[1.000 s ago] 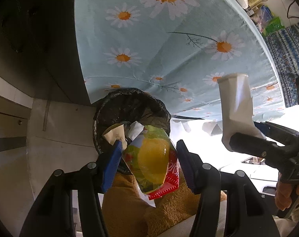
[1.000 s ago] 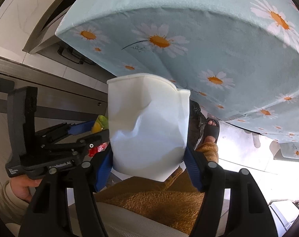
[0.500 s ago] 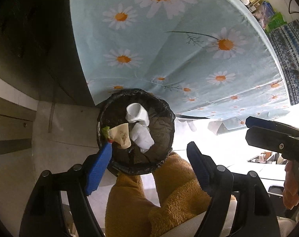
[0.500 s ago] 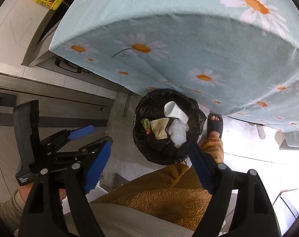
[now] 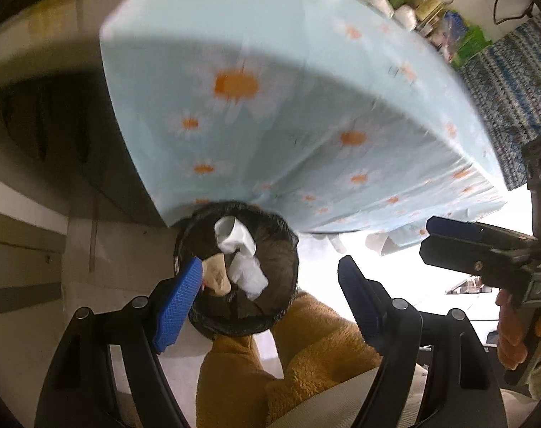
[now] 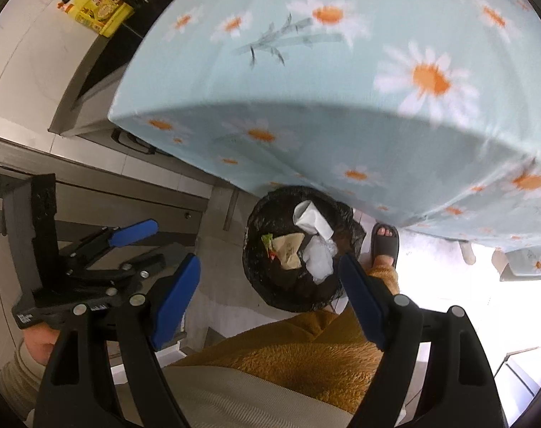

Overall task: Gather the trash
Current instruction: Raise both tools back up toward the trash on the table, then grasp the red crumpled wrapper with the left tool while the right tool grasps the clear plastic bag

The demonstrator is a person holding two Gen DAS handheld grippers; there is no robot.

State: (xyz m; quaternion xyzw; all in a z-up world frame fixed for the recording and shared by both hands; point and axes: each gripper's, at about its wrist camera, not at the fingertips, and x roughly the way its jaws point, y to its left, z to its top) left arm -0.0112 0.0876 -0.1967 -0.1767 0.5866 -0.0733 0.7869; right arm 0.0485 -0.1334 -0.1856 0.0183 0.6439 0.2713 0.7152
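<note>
Below, black-lined bin (image 6: 299, 249), white cup (image 6: 311, 219) on its side, mouth toward tablecloth (image 6: 342, 107).

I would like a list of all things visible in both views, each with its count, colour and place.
trash bin: one, black liner, on the floor beside the table.
white cup: one, inside the bin.
brown paper: one, inside the bin.
white wrapper: one, crumpled, inside the bin.
tablecloth: one, light blue with daisies, over the table.
yellow bottle: one, on the counter, upper left.
sandal: one, dark, beside the bin.
left tongs: blue pads, open, empty.
right tongs: blue pads, open, empty.
</note>
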